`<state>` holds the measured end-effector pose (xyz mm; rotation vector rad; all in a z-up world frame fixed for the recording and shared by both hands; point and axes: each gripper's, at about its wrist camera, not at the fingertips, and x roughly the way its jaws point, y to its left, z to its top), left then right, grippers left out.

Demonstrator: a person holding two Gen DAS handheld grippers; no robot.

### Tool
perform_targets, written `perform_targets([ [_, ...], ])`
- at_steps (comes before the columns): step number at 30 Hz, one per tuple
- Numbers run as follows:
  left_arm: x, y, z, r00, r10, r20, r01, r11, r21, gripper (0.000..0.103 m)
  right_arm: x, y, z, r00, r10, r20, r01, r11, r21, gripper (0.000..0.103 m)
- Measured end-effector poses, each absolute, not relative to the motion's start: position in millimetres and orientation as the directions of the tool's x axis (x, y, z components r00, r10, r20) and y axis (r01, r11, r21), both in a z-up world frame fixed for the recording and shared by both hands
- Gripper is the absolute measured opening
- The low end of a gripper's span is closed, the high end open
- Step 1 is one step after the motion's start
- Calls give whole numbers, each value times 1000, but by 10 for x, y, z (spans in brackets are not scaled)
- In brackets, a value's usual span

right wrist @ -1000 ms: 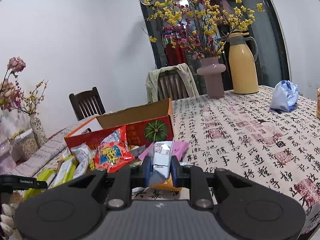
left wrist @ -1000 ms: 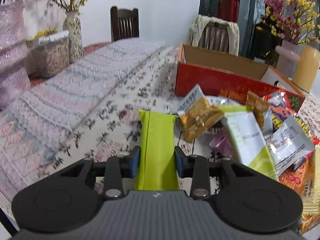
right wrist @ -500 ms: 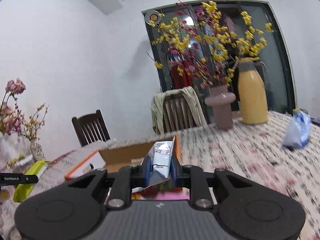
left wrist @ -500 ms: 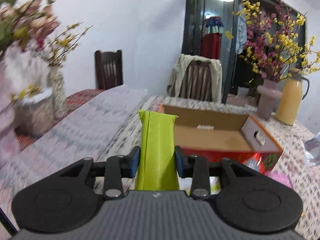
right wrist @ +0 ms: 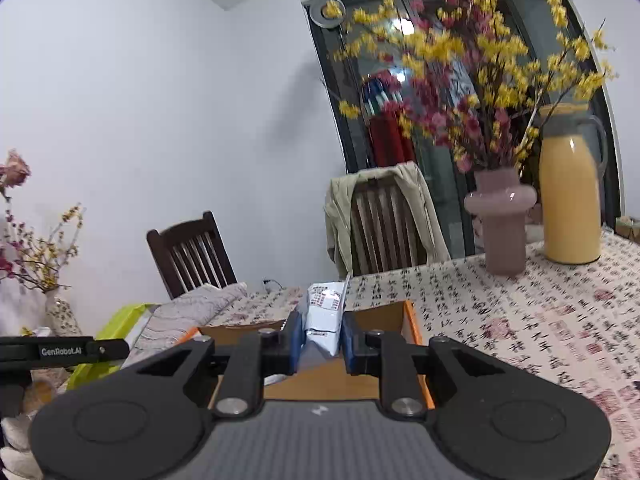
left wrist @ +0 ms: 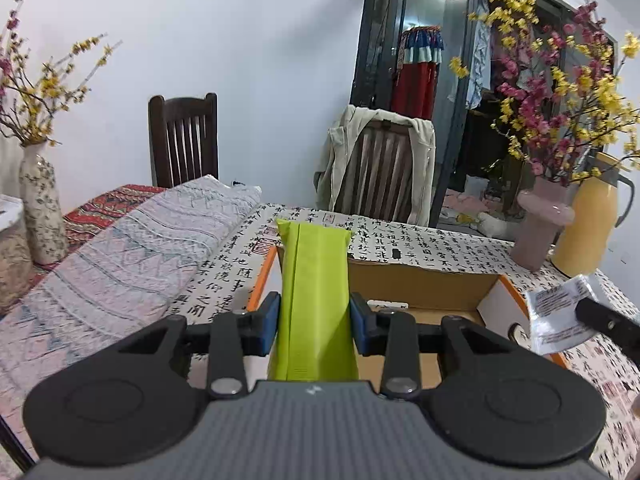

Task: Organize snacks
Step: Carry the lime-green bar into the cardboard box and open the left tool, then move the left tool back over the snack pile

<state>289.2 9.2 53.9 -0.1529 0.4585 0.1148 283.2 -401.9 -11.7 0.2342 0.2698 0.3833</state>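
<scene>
Two snacks hang above an open cardboard box (left wrist: pixel 440 284) at the frame's centre: the left gripper (left wrist: pixel 314 322) pinches a green packet (left wrist: pixel 312 280) by its sides, and the right gripper (right wrist: pixel 322 340) clamps a silver packet (right wrist: pixel 325 320) in narrow jaws. The box sits on a printed tablecloth (right wrist: pixel 520 320), its floor bare where visible. Doing this well likely means lowering each packet inside the walls before letting go and laying them flat, side by side, the grippers kept apart.
</scene>
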Motion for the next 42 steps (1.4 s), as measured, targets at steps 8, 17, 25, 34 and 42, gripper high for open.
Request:
perform_targets([
  [8, 3121, 115, 237, 883, 65, -465, -144, 980, -136, 38, 3130, -3932, -444, 877, 396, -271, -322, 905, 279, 20],
  [17, 2850, 100, 348, 935, 102, -339, -158, 977, -143, 103, 3055, -4007, -472, 904, 337, -265, -260, 923, 285, 100],
  [25, 2782, 93, 450, 941, 108, -320, -165, 974, -157, 103, 3003, -4037, -411, 914, 333, -233, -263, 922, 285, 103],
  [34, 2411, 73, 716, 956, 102, -276, -148, 978, -149, 103, 2664, -4068, -110, 936, 312, -164, -268, 931, 246, 103],
  [42, 1921, 119, 834, 961, 100, -258, -144, 977, -158, 103, 2148, -4128, 56, 943, 307, -128, -276, 937, 213, 103],
])
